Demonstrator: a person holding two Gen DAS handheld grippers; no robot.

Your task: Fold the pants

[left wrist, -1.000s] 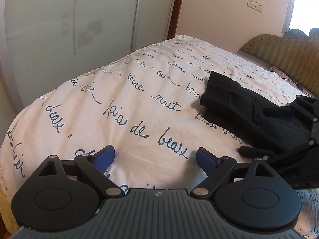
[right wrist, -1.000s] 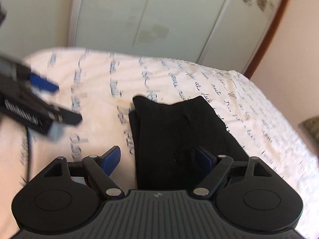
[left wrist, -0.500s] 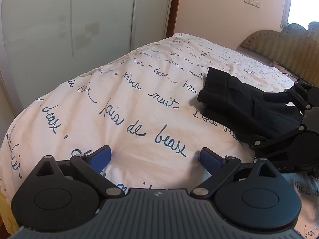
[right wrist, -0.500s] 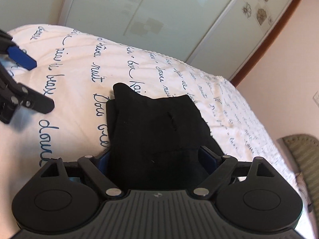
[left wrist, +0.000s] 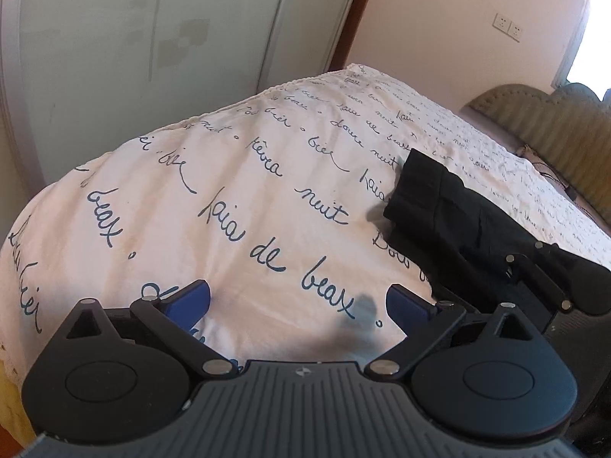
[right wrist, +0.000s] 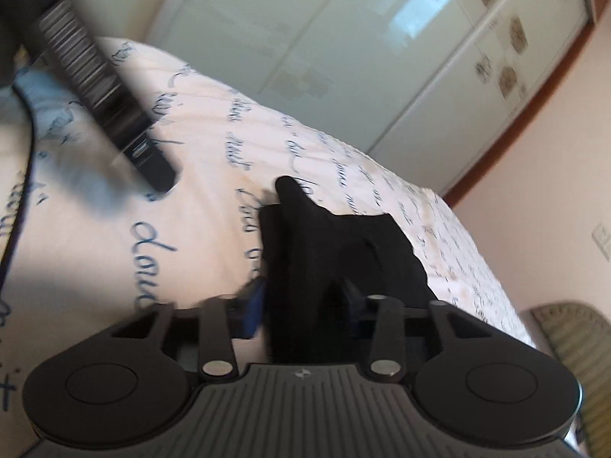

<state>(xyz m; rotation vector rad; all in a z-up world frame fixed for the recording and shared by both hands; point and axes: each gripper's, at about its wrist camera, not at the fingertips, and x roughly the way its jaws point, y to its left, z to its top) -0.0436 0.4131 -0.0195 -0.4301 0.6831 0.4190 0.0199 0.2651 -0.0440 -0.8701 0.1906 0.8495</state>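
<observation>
The black pants (left wrist: 439,210) lie folded into a compact bundle on the white bedspread (left wrist: 229,198), right of centre in the left wrist view. My left gripper (left wrist: 298,303) is open and empty, low over the bedspread to the left of the pants. My right gripper (right wrist: 305,301) has its blue pads closed in on the near end of the pants (right wrist: 336,252). Its black body (left wrist: 553,286) shows at the right of the left wrist view, on the near end of the bundle. The right wrist view is blurred by motion.
The bedspread carries blue handwritten words. Pale wardrobe doors (left wrist: 152,45) stand beyond the foot of the bed. An olive padded headboard (left wrist: 553,122) runs along the far right. The left gripper's body (right wrist: 99,87) crosses the upper left of the right wrist view.
My right gripper has closed its pads on the near end of the pants. The left gripper stayed open and shifted slightly over the bedspread.
</observation>
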